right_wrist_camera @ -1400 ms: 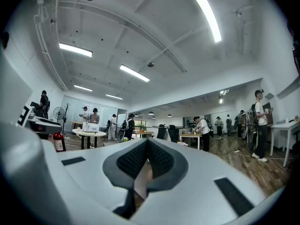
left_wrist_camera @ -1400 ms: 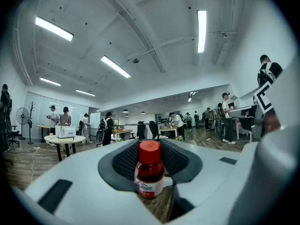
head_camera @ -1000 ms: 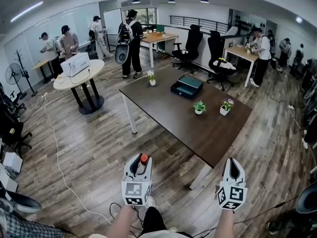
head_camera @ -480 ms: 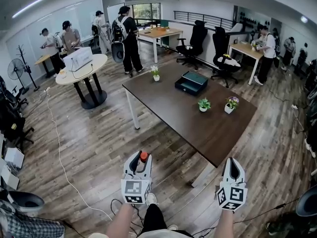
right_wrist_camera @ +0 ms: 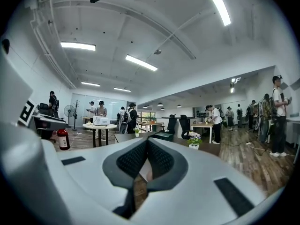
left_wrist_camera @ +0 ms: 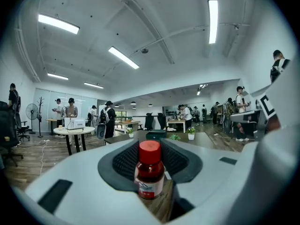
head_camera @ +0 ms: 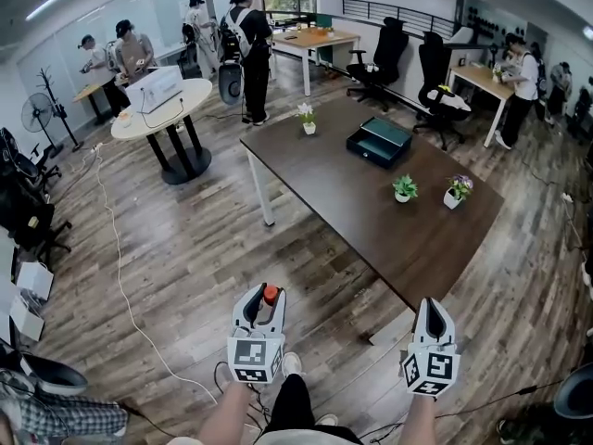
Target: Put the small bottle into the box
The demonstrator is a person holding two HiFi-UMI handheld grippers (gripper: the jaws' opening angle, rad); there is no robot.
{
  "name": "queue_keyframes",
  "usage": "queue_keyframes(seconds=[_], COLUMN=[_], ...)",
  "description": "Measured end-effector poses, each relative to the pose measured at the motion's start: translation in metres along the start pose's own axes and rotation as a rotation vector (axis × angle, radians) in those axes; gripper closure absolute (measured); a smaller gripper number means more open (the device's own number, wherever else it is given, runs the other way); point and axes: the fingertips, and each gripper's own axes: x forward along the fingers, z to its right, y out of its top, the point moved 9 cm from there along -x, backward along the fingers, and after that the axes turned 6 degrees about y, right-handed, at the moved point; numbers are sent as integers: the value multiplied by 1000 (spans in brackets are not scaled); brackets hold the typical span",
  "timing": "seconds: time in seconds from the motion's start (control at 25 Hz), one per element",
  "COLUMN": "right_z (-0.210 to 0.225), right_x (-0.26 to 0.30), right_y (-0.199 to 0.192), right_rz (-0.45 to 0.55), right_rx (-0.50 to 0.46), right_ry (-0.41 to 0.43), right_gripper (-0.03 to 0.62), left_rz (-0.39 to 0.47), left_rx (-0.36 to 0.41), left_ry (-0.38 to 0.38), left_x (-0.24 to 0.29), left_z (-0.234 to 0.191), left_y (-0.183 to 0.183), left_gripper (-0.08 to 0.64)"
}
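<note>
The small bottle (head_camera: 270, 294) with its red cap stands upright between the jaws of the left gripper (head_camera: 261, 304), which stay clenched on it as they were a second ago, so the grip has not altered. What has altered is our view of the room. The dark table (head_camera: 371, 230) and the box (head_camera: 380, 143) lying open on its far side have slid to the right and further up in the head view, and a shoe now shows below the grippers, so we judge that we are walking the bottle over. The right gripper (head_camera: 433, 306) hangs to the right of the bottle, its jaws closed on nothing. The box is still well apart from the bottle, so the carry is unfinished.
</note>
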Motion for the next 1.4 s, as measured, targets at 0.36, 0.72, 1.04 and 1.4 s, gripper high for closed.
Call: queue_keyframes(seconds=[0.36, 0.72, 1.04, 1.4], right_z=[-24, -64, -96, -93], right_x=[115, 243, 318, 360], right_y=[-2, 36, 58, 68], right_rz=[-55, -30, 14, 28], right_rx=[6, -6, -9, -34], right_ry=[56, 84, 73, 35], right_gripper=[591, 591, 591, 591], left_rz=[-43, 0, 52, 86], left_rx=[-29, -53, -43, -41], left_ry=[17, 53, 63, 54], left_x=[85, 175, 228, 273], left_z=[-56, -143, -208, -237], left_y=[-9, 17, 39, 49], left_gripper=[419, 419, 419, 419])
